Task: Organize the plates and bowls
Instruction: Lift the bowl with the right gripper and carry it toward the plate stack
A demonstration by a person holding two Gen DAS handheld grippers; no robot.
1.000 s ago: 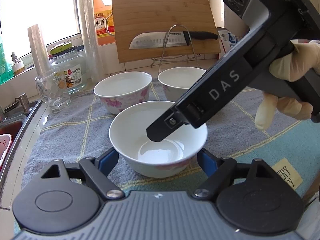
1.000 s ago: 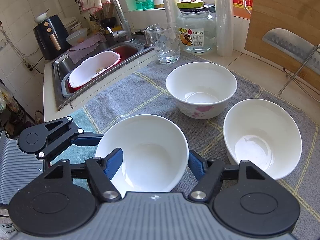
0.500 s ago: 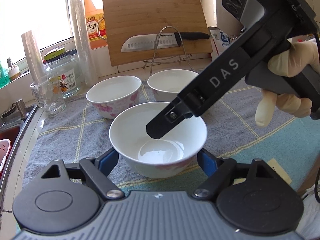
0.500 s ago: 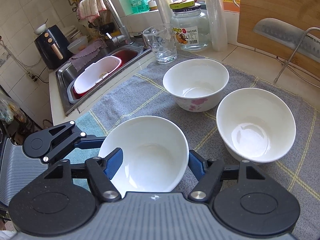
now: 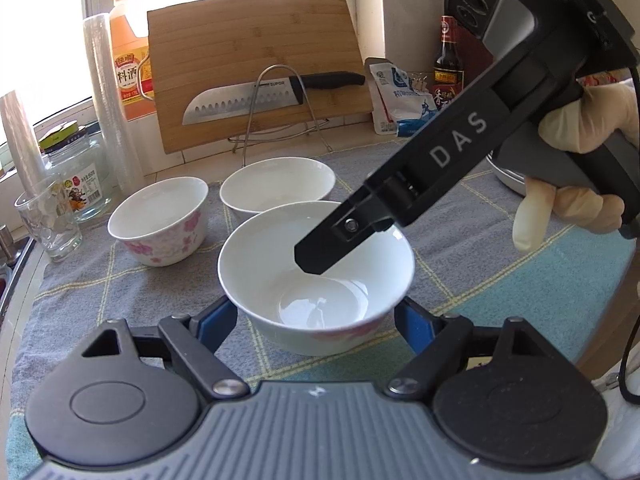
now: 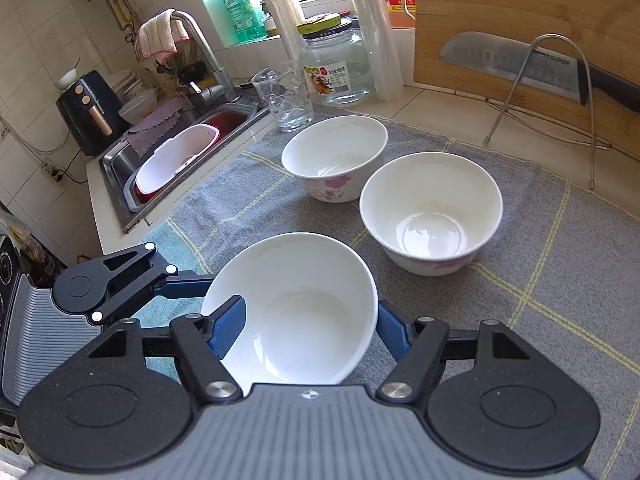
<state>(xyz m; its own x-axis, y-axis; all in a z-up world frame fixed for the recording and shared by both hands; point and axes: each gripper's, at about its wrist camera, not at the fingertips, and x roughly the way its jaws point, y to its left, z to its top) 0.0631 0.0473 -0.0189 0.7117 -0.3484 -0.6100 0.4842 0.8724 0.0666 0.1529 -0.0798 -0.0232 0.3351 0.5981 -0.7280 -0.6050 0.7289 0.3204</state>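
Left gripper (image 5: 316, 316) jaws grip the near white bowl (image 5: 316, 280) by its sides; right gripper (image 6: 310, 328) jaws clamp its rim. Two floral bowls (image 6: 334, 160) sit at 12 o'clock on the desk's grey towel (image 6: 560, 280).

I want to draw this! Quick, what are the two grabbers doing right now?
Left gripper: closed on the near bowl, one finger on each side.
Right gripper: closed on the same bowl's rim, one finger inside, one outside.

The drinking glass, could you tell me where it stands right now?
The drinking glass stands at the back left corner of the grey towel, between the sink and the glass jar.
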